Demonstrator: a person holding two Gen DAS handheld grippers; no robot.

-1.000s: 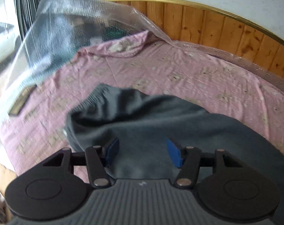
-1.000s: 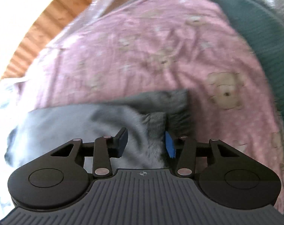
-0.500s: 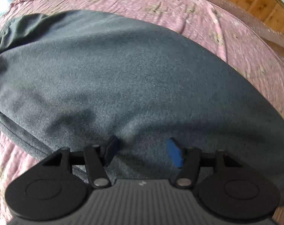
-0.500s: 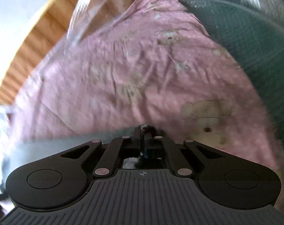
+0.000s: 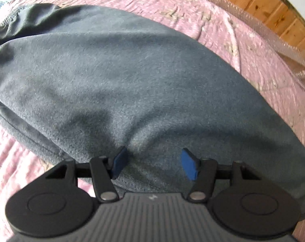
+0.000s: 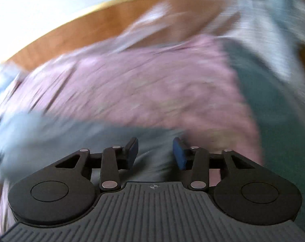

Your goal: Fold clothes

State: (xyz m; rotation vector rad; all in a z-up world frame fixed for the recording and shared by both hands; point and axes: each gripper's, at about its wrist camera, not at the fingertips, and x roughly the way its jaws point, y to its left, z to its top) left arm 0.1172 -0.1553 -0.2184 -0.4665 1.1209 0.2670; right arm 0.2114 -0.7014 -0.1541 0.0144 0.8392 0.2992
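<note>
A grey fleece garment [image 5: 132, 80] lies spread over a pink printed bedsheet [image 5: 192, 16] and fills most of the left wrist view. My left gripper [image 5: 153, 153] points down close over its near part, open, with the cloth rising in a soft crease between the blue pads [image 5: 189, 166]. In the blurred right wrist view, my right gripper [image 6: 155, 143] is over a paler grey cloth edge [image 6: 72, 131]. Its jaws are opening. The cloth lies under and between the pads, and they do not press on it.
A wooden headboard [image 5: 273, 8] wrapped in clear plastic film [image 5: 263, 38] runs along the far side of the bed. In the right wrist view, a dark grey-green fabric [image 6: 283, 111] lies on the pink sheet [image 6: 152, 84] at the right.
My left gripper dropped close to the grey garment, then held still. My right gripper shut on the cloth edge, then opened again while its view swung and blurred.
</note>
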